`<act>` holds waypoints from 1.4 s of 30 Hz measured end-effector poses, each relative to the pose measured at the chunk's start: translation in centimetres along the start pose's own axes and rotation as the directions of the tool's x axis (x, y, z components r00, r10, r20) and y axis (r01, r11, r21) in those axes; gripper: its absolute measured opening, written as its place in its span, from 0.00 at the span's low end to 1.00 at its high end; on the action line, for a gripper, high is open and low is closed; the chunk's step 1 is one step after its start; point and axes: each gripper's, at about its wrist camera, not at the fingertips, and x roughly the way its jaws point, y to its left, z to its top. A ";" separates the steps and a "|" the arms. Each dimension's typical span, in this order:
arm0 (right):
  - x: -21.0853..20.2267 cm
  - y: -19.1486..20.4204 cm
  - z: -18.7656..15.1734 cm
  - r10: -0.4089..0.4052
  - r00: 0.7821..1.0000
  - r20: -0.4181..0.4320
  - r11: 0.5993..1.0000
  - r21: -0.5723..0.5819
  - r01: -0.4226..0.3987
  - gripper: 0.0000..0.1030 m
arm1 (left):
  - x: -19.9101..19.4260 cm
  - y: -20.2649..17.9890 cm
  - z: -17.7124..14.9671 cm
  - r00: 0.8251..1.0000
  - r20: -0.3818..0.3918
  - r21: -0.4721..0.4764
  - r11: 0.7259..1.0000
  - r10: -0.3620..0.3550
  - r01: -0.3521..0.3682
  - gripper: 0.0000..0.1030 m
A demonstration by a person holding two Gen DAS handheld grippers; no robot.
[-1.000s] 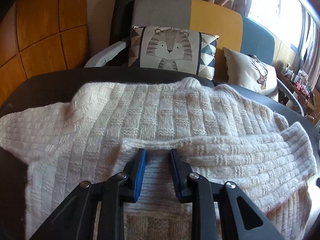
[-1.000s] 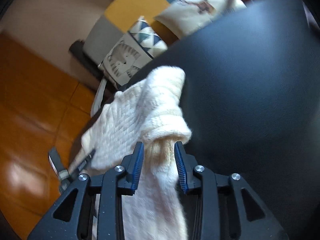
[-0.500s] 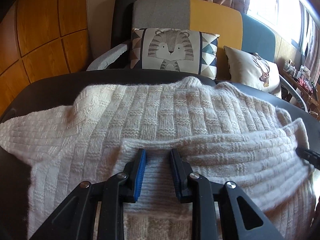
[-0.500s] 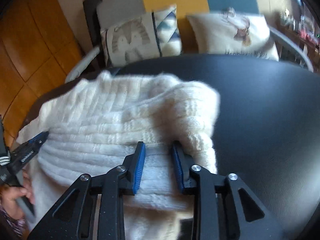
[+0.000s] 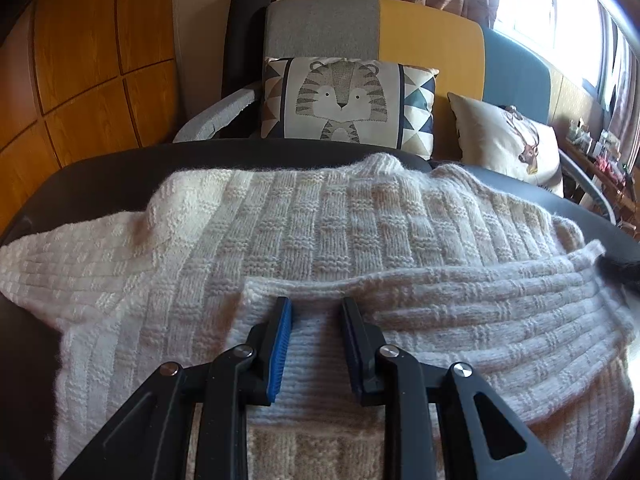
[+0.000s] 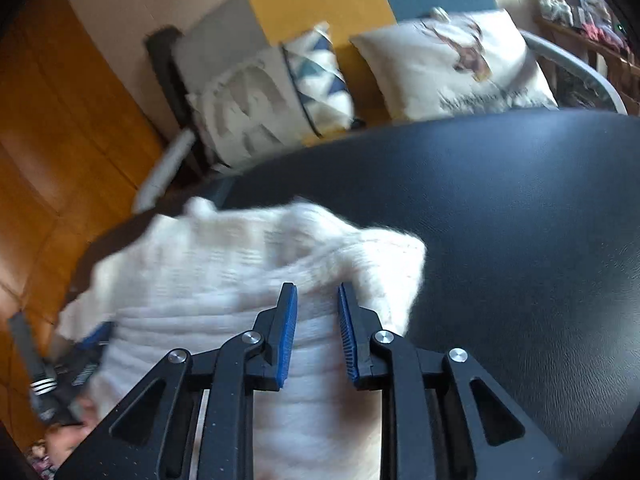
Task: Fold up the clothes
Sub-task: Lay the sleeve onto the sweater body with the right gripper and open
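A black table (image 5: 100,184) fills the lower half of both views, with a patchwork sofa (image 5: 420,40) across the top behind it. The cream knit sweater (image 5: 320,232) lies spread over the table, centre frame in the left wrist view, one sleeve folded across its near edge. A tiger-print cushion (image 5: 344,104) sits upper centre, a pale cushion (image 5: 504,140) to its right. The left gripper (image 5: 316,312), bottom centre, has its jaws part-way apart with a ridge of sleeve knit between the pads; whether they pinch it is hard to tell. The right gripper (image 6: 318,300), bottom centre of a blurred view, is closing, sweater fabric between its jaws.
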 end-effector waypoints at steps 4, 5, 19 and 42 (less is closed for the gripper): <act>0.0 -2.4 0.1 0.024 0.999 0.037 0.994 0.106 -0.028 0.00 | 0.0 0.0 0.0 1.000 0.001 -0.001 1.000 -0.003 0.003 0.25; -0.8 -2.2 -0.1 0.040 0.998 0.053 0.993 0.113 -0.046 0.00 | 0.0 -0.1 0.0 1.000 0.001 0.001 1.000 -0.001 0.001 0.25; -4.9 -0.9 -5.1 0.031 0.999 0.017 0.997 0.070 -0.032 0.00 | -0.2 0.3 0.1 1.000 0.000 -0.024 0.999 -0.028 0.028 0.24; -1.1 -1.8 2.0 -0.018 0.999 0.051 0.996 0.085 0.013 0.03 | 0.0 1.1 0.0 0.998 0.001 -0.060 0.996 -0.067 0.067 0.25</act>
